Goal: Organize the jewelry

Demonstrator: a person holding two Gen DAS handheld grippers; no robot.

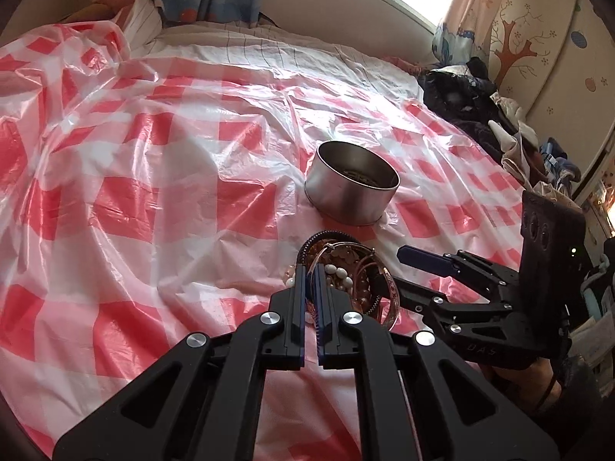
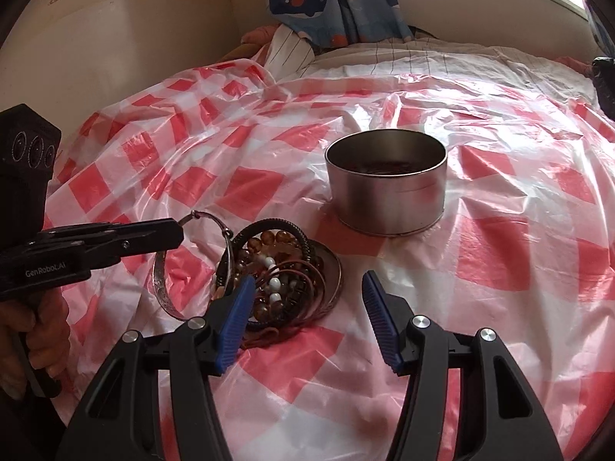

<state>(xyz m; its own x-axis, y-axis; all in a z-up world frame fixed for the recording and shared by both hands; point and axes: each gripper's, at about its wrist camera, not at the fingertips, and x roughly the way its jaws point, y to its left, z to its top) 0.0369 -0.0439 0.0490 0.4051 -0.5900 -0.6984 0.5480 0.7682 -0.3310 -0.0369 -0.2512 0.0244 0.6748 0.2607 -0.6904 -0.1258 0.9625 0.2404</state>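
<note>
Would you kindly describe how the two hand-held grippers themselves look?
Both are matte black with silver round-headed bolts and ribbed blue pads. The left hand-held gripper has white lettering on its side and a black block with three round lenses. The right hand-held gripper has cut-out linkage arms.

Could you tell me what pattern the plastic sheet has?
Red-and-white checks on the plastic sheet, clearest in the right wrist view.
</note>
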